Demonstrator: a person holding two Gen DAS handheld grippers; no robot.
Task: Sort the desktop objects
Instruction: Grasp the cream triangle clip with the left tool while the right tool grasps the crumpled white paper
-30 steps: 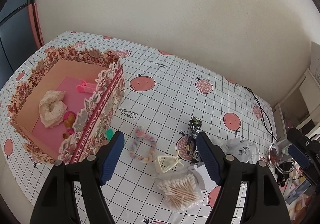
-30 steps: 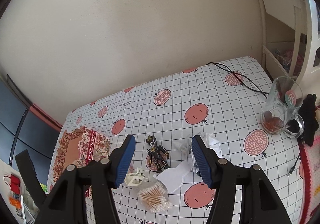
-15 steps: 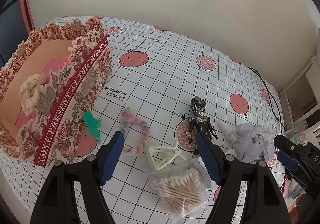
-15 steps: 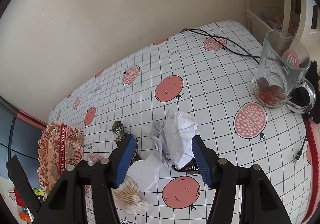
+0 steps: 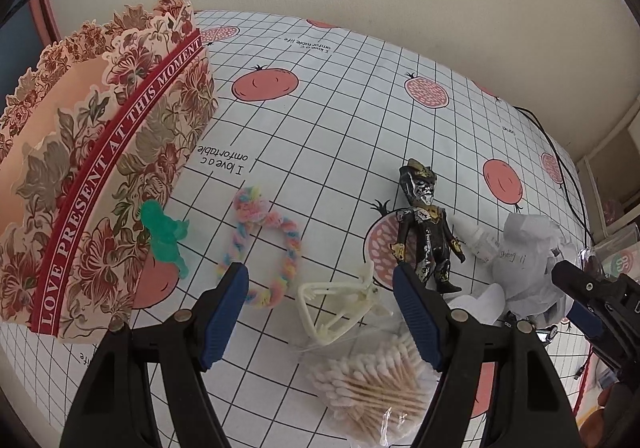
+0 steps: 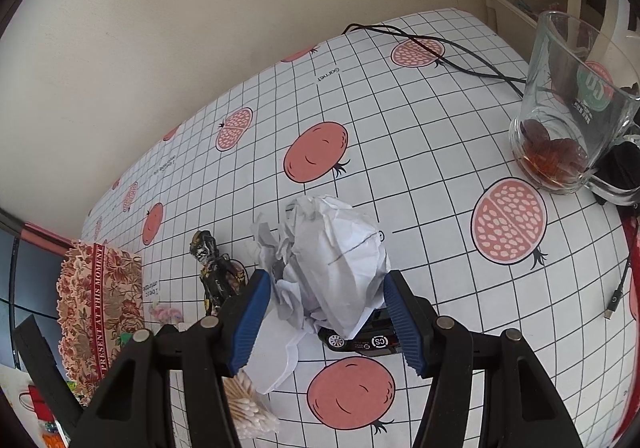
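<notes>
My left gripper (image 5: pixel 318 282) is open, low over a cream hair claw clip (image 5: pixel 340 302). A pastel braided scrunchie (image 5: pixel 266 244) lies to its left, a green clip (image 5: pixel 164 232) beside the floral box (image 5: pixel 96 151), a black figurine (image 5: pixel 426 232) to the right, and a bag of cotton swabs (image 5: pixel 372 392) near me. My right gripper (image 6: pixel 326 290) is open with its jaws on either side of a crumpled white paper ball (image 6: pixel 334 260), touching or close to it. A black toy car (image 6: pixel 360 340) lies under the paper.
A glass mug (image 6: pixel 568 103) with red bits stands at the right, next to a black cable (image 6: pixel 440 47) near the wall. The floral box (image 6: pixel 100 308) sits at the left edge. White paper scraps (image 6: pixel 272 352) lie by the swabs (image 6: pixel 248 408).
Both grippers have come down and forward toward the table. The left has closed in on the hair clip, the right on the paper ball, which now sits between its jaws.
</notes>
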